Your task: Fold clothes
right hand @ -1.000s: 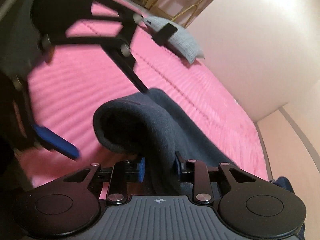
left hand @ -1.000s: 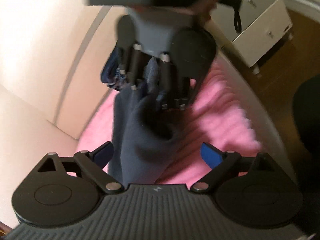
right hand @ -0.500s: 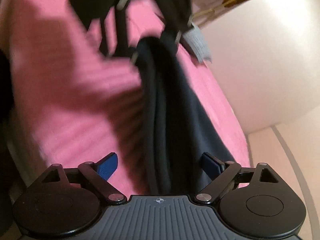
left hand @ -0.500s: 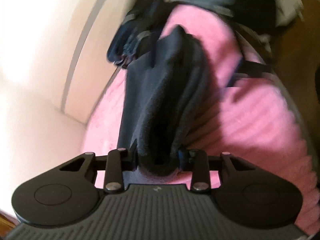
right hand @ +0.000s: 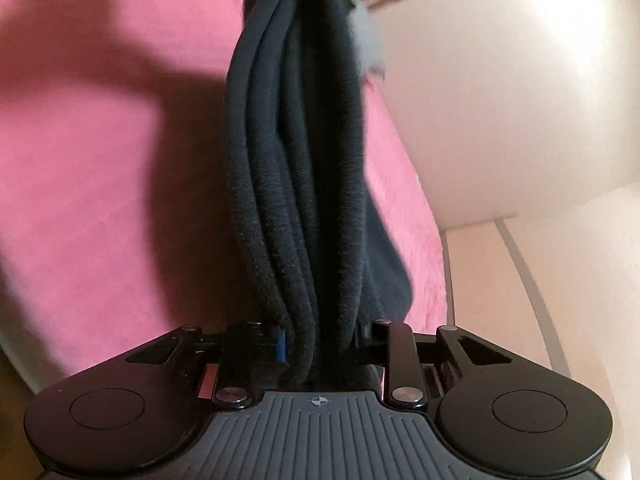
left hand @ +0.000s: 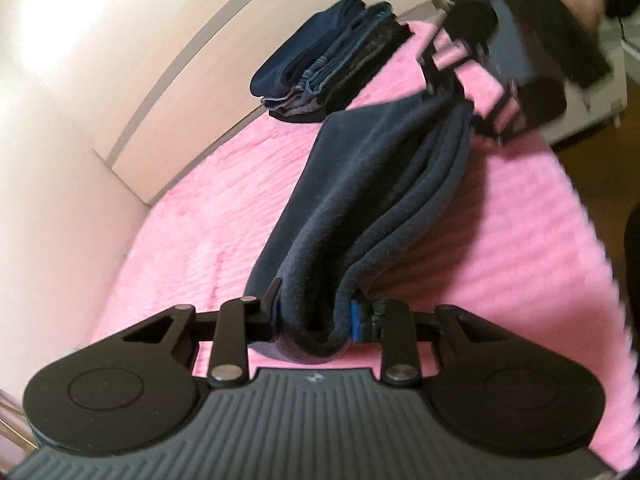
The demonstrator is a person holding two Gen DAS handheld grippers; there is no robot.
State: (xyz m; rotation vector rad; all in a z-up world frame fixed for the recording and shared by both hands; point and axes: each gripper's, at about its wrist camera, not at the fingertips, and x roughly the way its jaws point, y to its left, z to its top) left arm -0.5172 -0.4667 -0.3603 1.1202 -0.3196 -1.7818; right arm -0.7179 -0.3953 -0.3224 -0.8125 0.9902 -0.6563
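Note:
A dark navy fleece garment [left hand: 360,200], folded into several layers, stretches between my two grippers above the pink bedspread [left hand: 200,208]. My left gripper [left hand: 316,316] is shut on one end of it. My right gripper [right hand: 320,340] is shut on the other end [right hand: 296,200]. In the left wrist view the right gripper [left hand: 468,92] shows at the far end of the garment, blurred. A stack of folded dark blue clothes and jeans [left hand: 328,60] lies on the bed beyond the garment.
A pale wall [left hand: 80,80] runs along the bed's far side. A white drawer unit [left hand: 600,92] stands past the bed on a wood floor. A grey pillow [right hand: 368,40] lies near the wall in the right wrist view.
My left gripper went from open to shut on the garment. My right gripper let go, opened, then shut on the other end. The garment now stretches between them.

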